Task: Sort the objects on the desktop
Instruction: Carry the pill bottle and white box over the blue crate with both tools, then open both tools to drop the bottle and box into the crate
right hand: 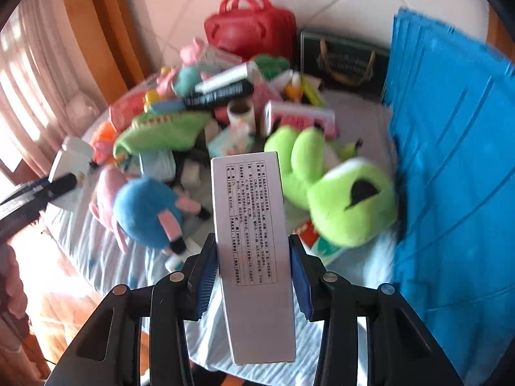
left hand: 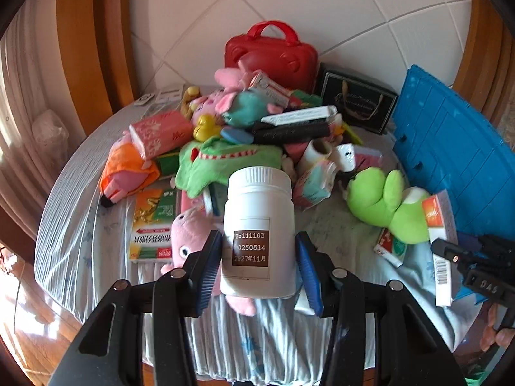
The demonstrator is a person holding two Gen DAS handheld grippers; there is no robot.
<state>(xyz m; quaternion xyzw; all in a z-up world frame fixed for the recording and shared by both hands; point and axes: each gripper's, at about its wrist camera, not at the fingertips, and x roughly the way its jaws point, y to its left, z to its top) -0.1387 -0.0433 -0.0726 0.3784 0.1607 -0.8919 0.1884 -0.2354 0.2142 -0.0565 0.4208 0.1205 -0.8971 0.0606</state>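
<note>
Over on the left, gripping a white jar (left hand: 259,231) with the left tool (left hand: 259,270), blue pads (left hand: 209,270) pressing on both sides, brown date label facing the camera, jar standing upright above the cloth-covered tabletop (left hand: 80,225). Lying behind it, a pink pig toy (left hand: 190,234) just beside the left pad, and a yellow-green medicine box (left hand: 154,225) flat on the cloth. Piling up further back: an orange-dressed doll (left hand: 128,173), a pink tissue pack (left hand: 161,133), a yellow duck (left hand: 206,127), a green plush cloth (left hand: 225,160), a black tube (left hand: 289,132), with a red case (left hand: 270,54) and a black gift bag (left hand: 357,99) standing against the wall. Sprawling right of the jar, a lime-green frog toy (left hand: 386,199), near a blue crate (left hand: 450,148) at the tabletop's right edge. Moving right: clamping a long grey carton (right hand: 254,251) with the right tool (right hand: 254,276), pads tight on its narrow sides, printed face up, carton tilting slightly, lifted clear of the cloth. Blurring badly here. Resting left of the carton, a blue plush toy (right hand: 148,209); right of it, the frog toy and the crate.
</note>
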